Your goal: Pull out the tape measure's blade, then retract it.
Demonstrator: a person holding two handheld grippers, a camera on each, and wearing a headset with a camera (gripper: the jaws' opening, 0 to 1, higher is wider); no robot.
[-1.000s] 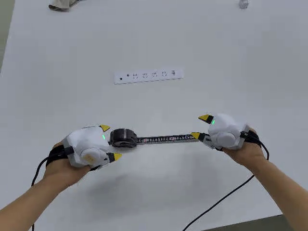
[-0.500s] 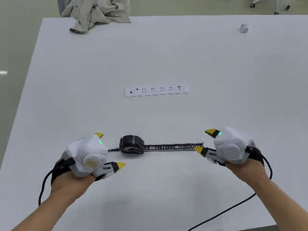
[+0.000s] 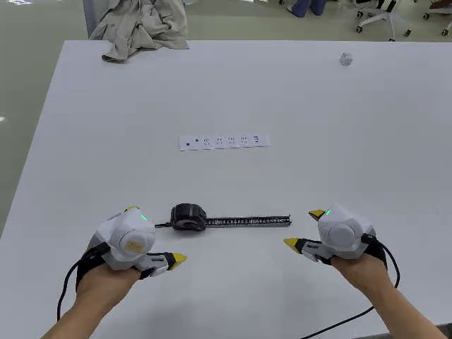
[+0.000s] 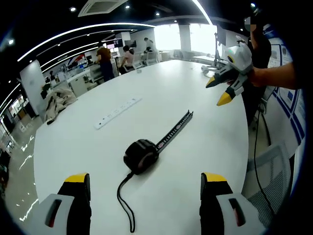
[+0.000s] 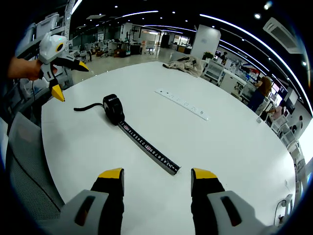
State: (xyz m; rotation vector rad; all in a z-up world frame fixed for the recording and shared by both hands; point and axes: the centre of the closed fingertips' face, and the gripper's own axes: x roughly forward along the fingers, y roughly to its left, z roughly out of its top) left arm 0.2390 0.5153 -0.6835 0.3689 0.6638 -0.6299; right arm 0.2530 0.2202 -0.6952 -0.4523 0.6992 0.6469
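Note:
The black tape measure (image 3: 188, 217) lies on the white table (image 3: 233, 85) with its blade (image 3: 247, 222) stretched out to the right and flat on the surface. My left gripper (image 3: 155, 234) is open, just left of the case and apart from it. In the left gripper view the case (image 4: 141, 155) and its black wrist cord (image 4: 124, 200) lie ahead of the open left gripper (image 4: 145, 178). My right gripper (image 3: 304, 227) is open, a little right of the blade's end, holding nothing. The right gripper view has the blade (image 5: 149, 147) ending just ahead of the right gripper (image 5: 157, 174).
A white power strip (image 3: 224, 141) lies mid-table. A crumpled cloth (image 3: 141, 25) sits at the far left edge and a small pale object (image 3: 345, 59) at the far right. Office chairs stand beyond the table.
Both grippers have drawn back toward the table's near edge: the left away from the case, the right away from the blade's end. The blade stays stretched out. The head camera tilted up.

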